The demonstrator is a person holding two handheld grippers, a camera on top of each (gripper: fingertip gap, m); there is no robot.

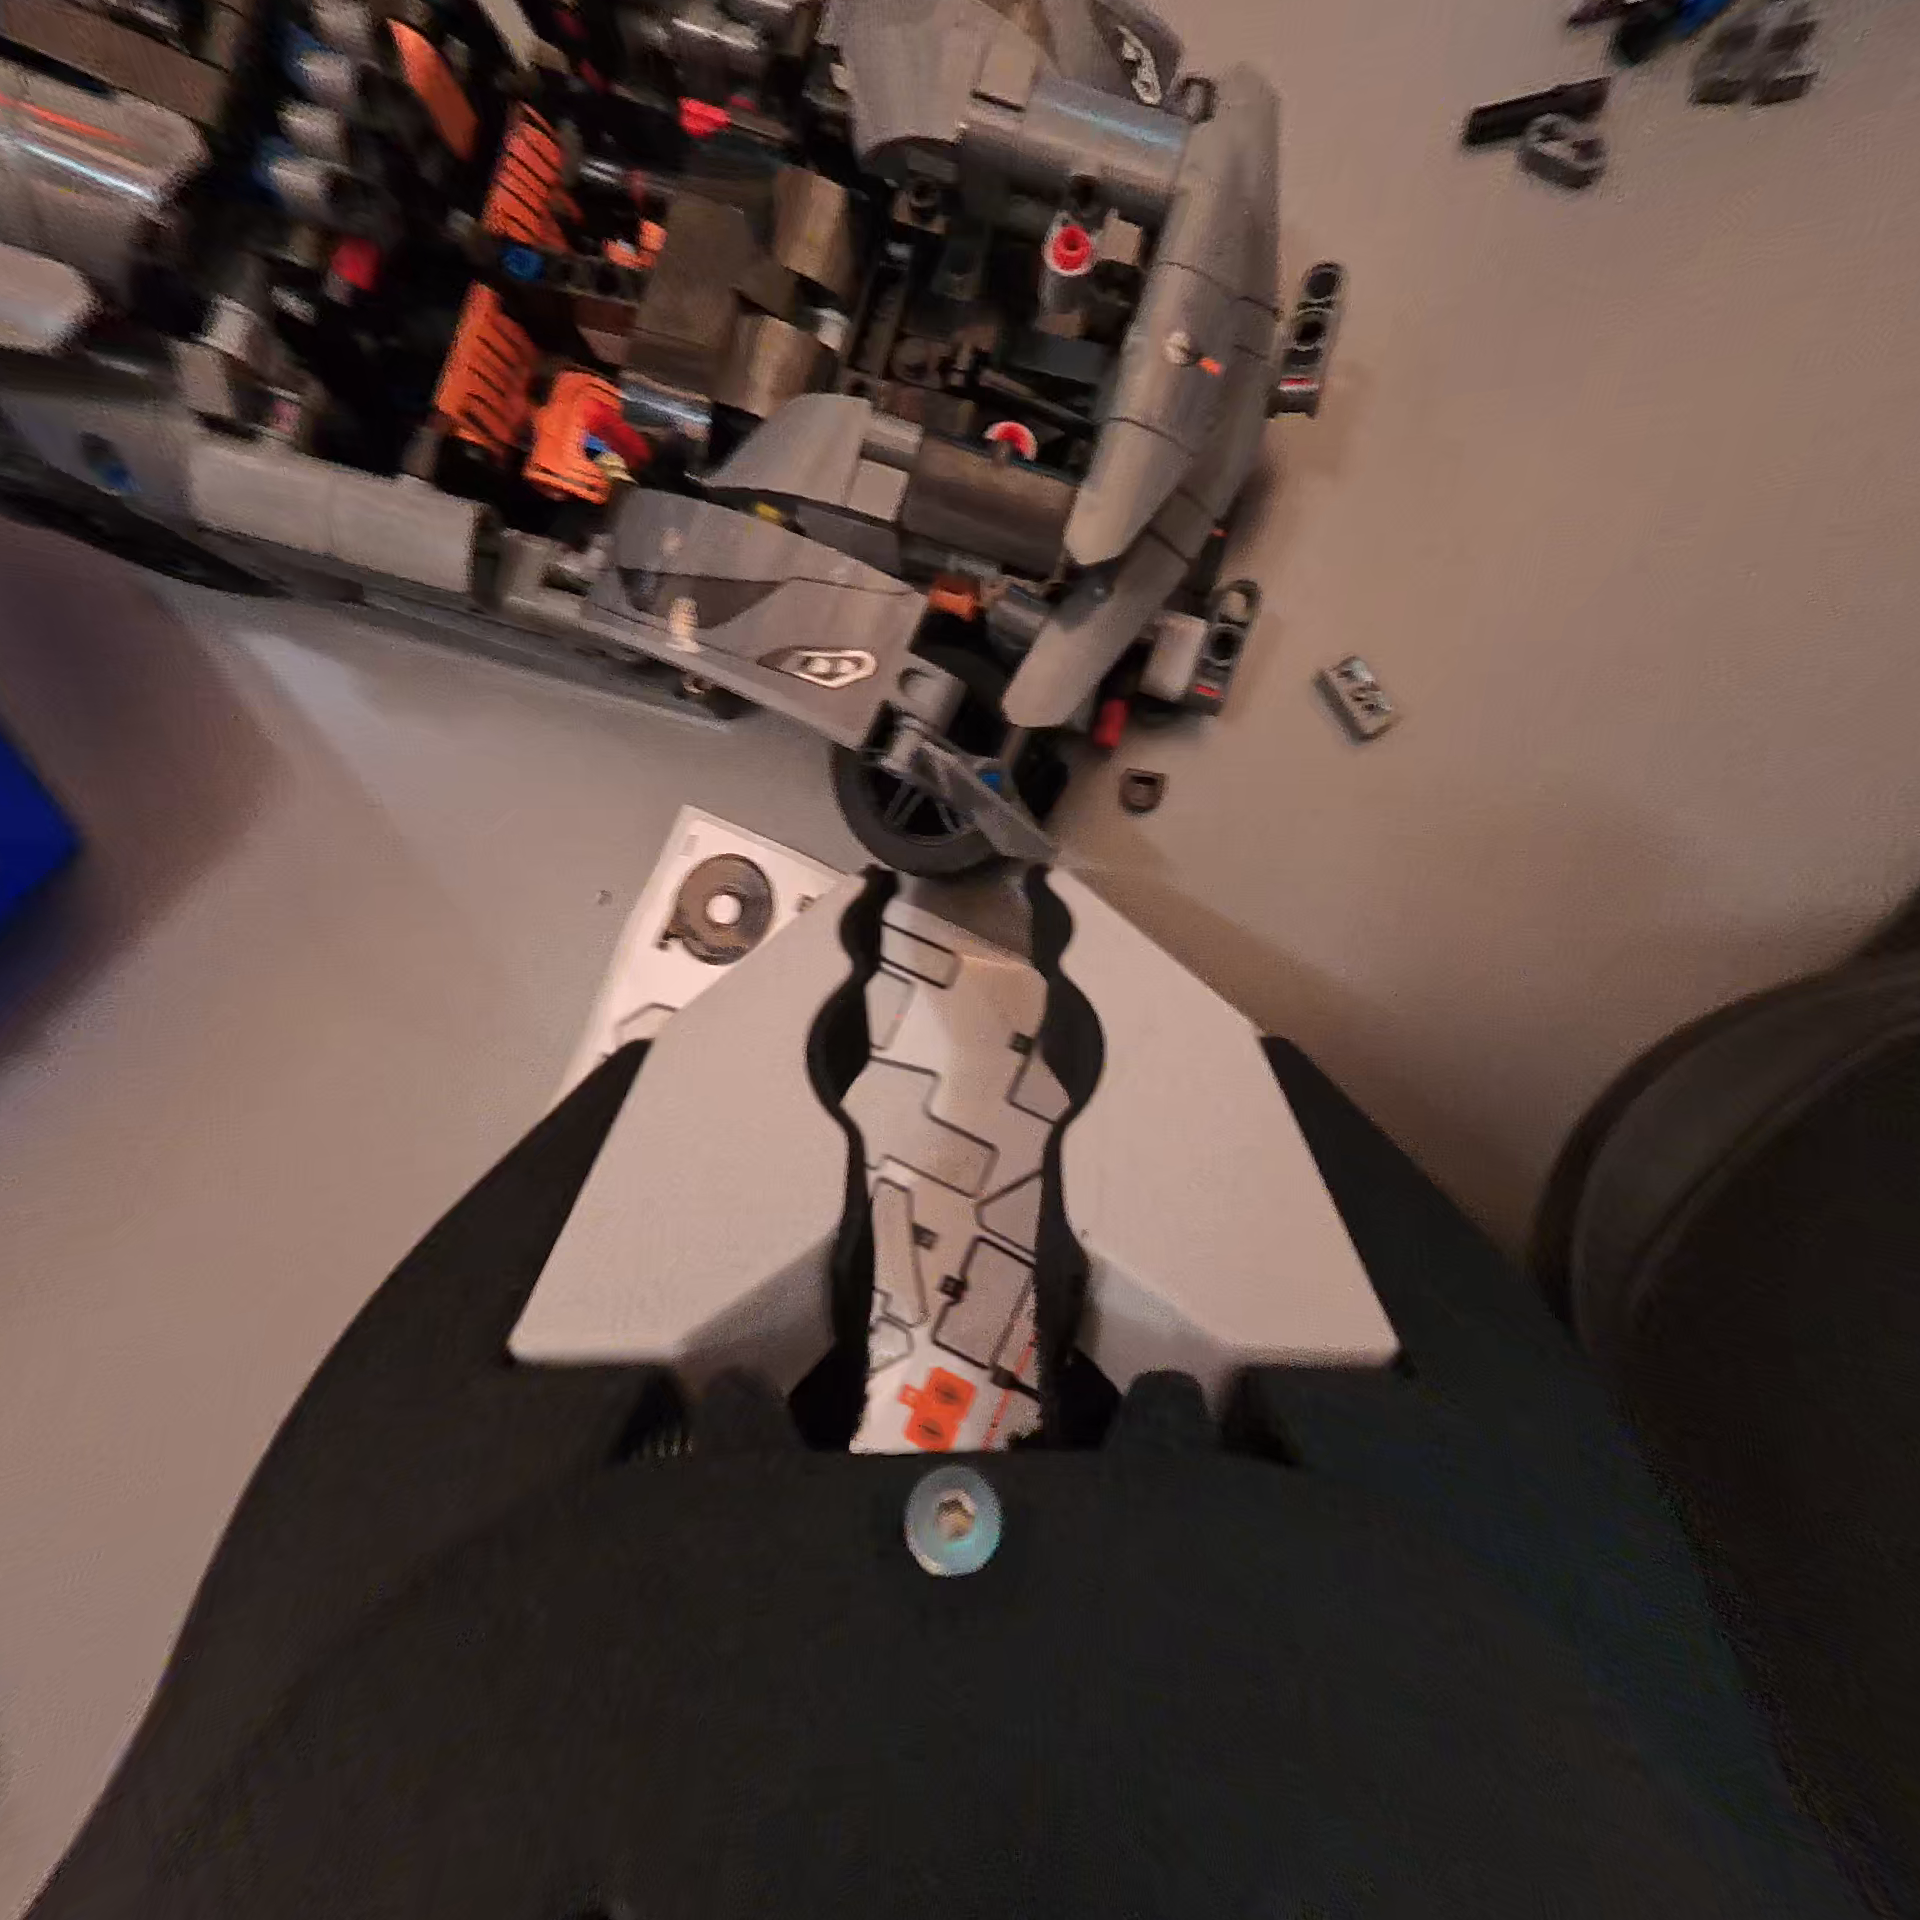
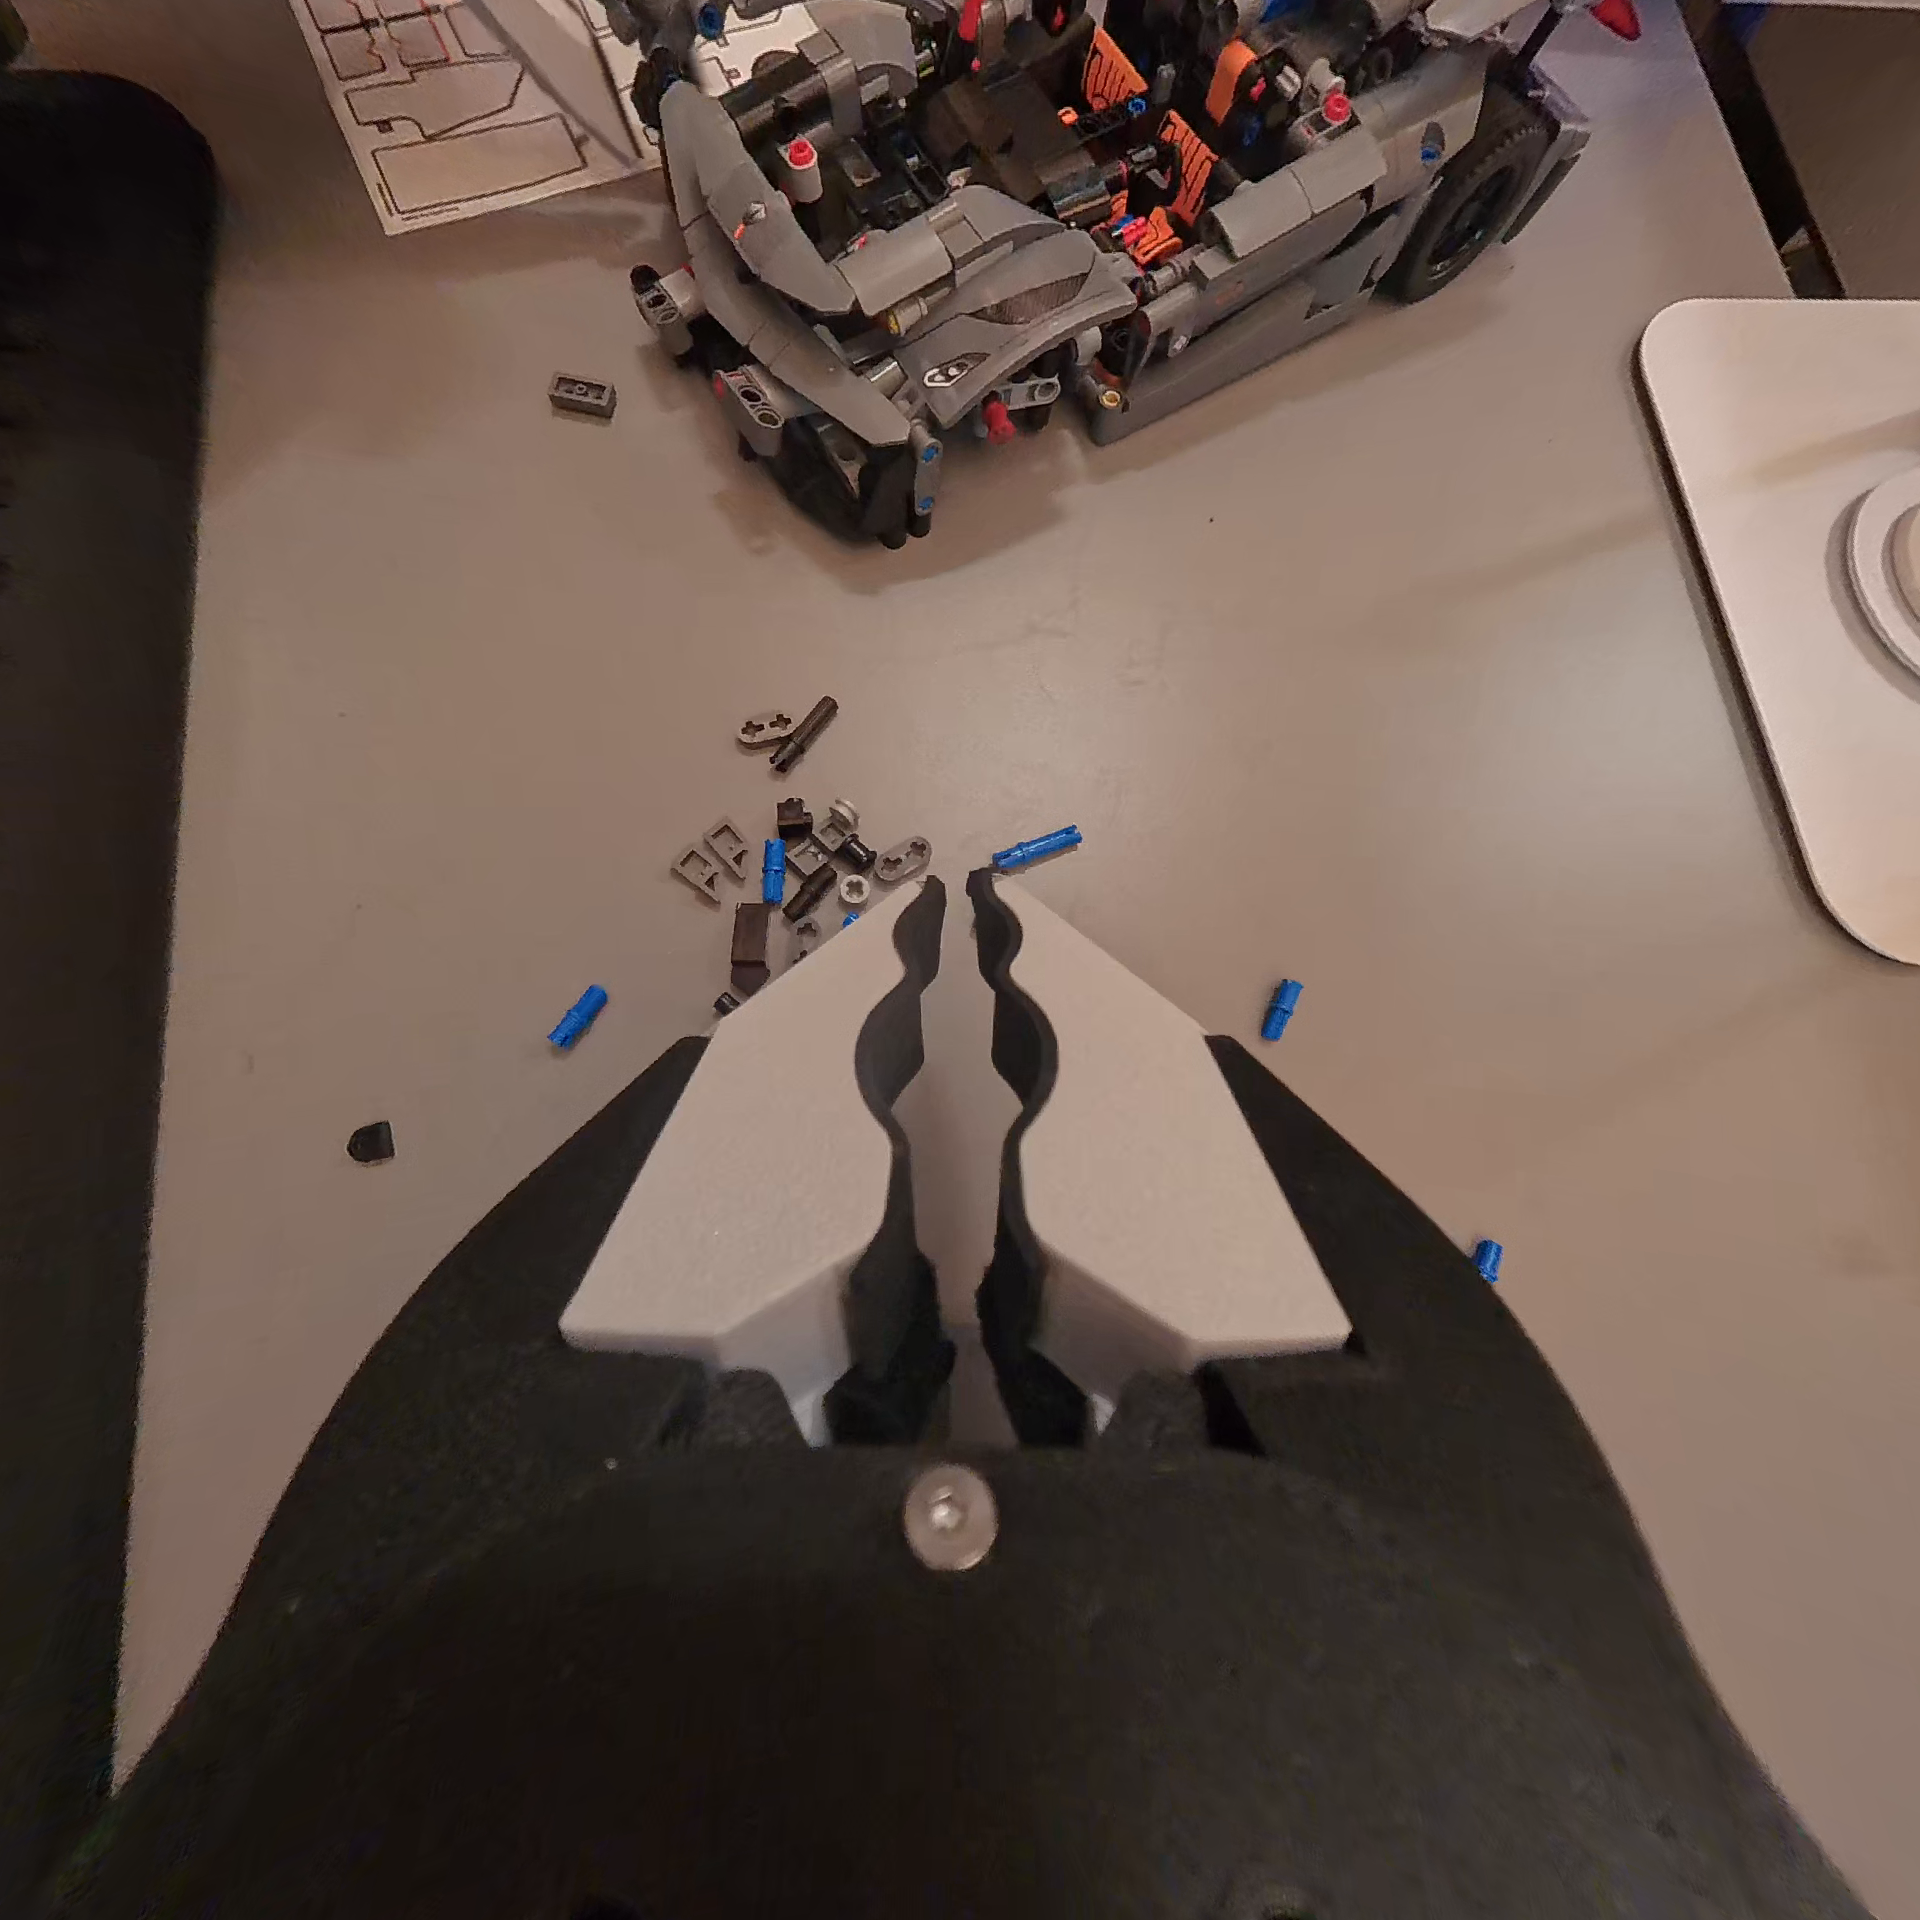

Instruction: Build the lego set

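Here the half-built lego car (image 2: pixel 1049 239), grey panels over black framework with orange and red bits inside, sits on the pale desk (image 2: pixel 1247 727) well ahead of the right tongs (image 2: pixel 956 883). Those tongs hover above the desk with their tips only a narrow slit apart and nothing between them. Just in front of their left tip lies a small heap of loose pieces (image 2: pixel 800 873), grey and black with a few blue ones mixed in. A long blue pin (image 2: pixel 1036 845) lies just beyond the right tip. More short blue pins (image 2: pixel 577 1015) are scattered to either side, and a lone grey plate (image 2: pixel 582 395) rests near the car's front corner. A printed sheet (image 2: pixel 457 114) lies beside the car at the far left, and a white flat base (image 2: pixel 1787 582) occupies the desk's right edge. In the left wrist view, which is blurred, the left tongs (image 1: pixel 956 883) hang over that printed sheet (image 1: pixel 935 1143) close to the car (image 1: pixel 831 364). Their tips stand apart just short of a black wheel (image 1: pixel 914 821) without touching it, holding nothing.
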